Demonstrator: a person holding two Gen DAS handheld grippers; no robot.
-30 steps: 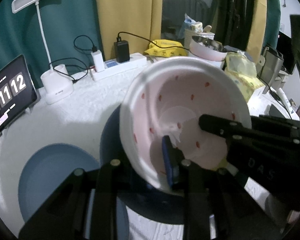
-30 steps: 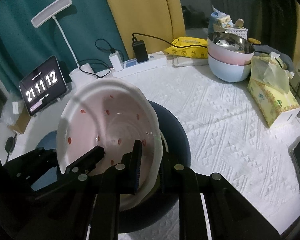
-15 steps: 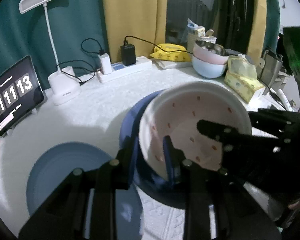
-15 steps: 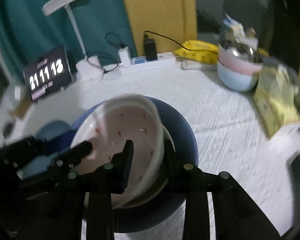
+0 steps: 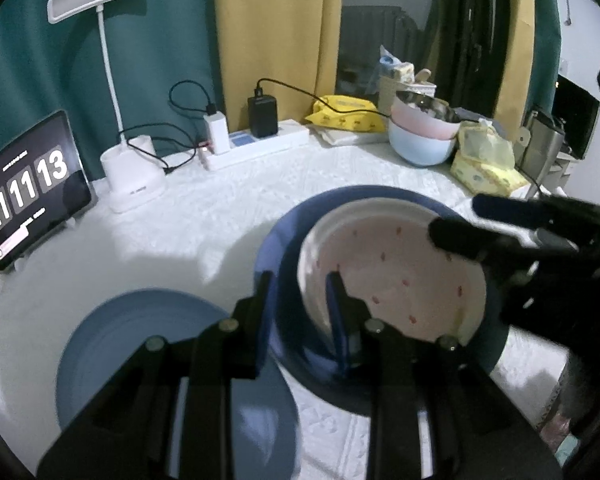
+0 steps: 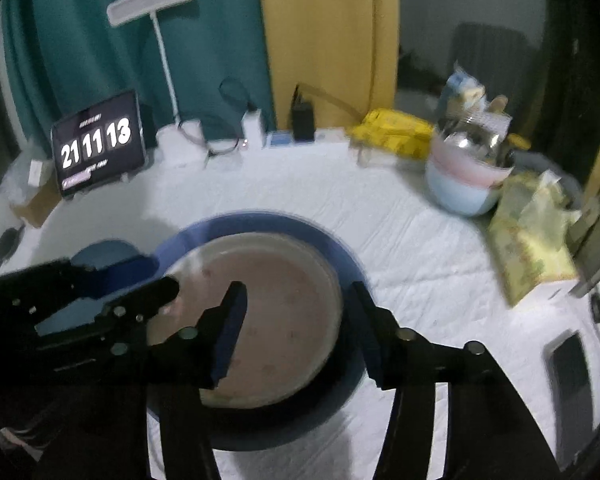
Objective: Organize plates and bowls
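- A white dish with small red marks (image 5: 396,272) sits nested inside a larger dark blue plate (image 5: 284,240) on a table covered in a white textured cloth (image 5: 220,208).
- The left gripper (image 5: 300,300) has its jaws set narrow across the near rim of the white dish, one finger outside the wall and one inside; they look clamped on it.
- The right gripper (image 6: 296,320) is opening its jaws. The dish's right rim lies between them, but the pads (image 6: 232,320) look clear of it.
- A second, lighter blue plate (image 5: 140,344) lies flat just beside the stack, on its left.
- Three stacked bowls (image 5: 420,136), blue, pink and metal, stand well apart at the back of the table.
- The dish looks rigid, glossy and breakable, likely ceramic or melamine, so probably slippery under the pads.
- The raised rim is the only place to take hold; a two-sided grip would likely steady it.
- The flat plates offer only a thin edge, harder to pinch off cloth.
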